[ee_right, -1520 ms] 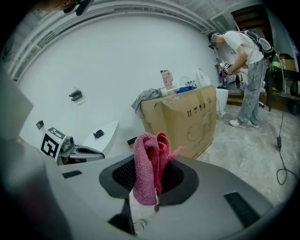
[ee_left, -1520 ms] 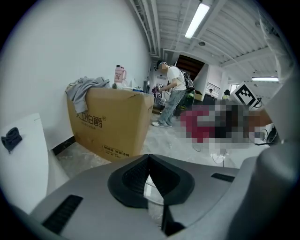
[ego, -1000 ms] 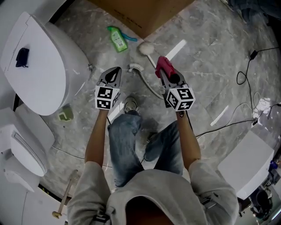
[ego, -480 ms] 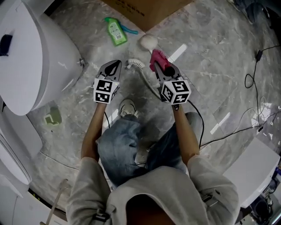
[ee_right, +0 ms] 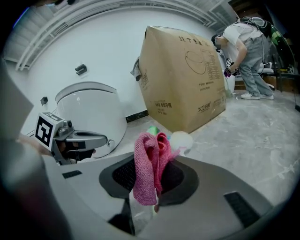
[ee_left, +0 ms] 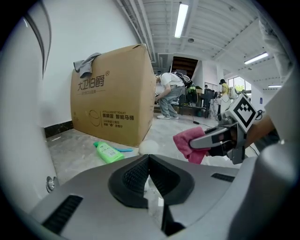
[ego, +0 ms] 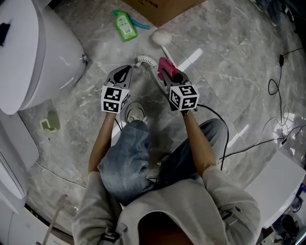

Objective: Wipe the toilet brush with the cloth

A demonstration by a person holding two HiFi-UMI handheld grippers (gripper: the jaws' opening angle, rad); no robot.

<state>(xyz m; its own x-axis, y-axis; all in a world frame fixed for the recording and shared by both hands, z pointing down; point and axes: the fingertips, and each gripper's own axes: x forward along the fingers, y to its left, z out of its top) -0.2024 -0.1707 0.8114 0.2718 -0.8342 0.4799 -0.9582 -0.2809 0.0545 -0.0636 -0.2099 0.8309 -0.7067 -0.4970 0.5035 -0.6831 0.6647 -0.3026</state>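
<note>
Cloth (ego: 163, 63) held near toilet brush (ego: 146, 61)
Right hand-held gripper (ego: 165, 72) clamped the pink cloth; left hand-held gripper (ego: 126, 71), jaws together, hovered beside the brush's bristles.

Grey veined marble floor (ego: 239, 62) spread beneath me, glossy with streaks of reflected light. A white toilet (ego: 28, 52) filled the upper left of the head view, a brown cardboard box (ego: 162, 9) sat at its top edge, and a black cable (ego: 281, 58) trailed down the right. In the left gripper view a white wall (ee_left: 93, 28) rose behind the box, and a strip light (ee_left: 180, 21) glowed at top centre.
</note>
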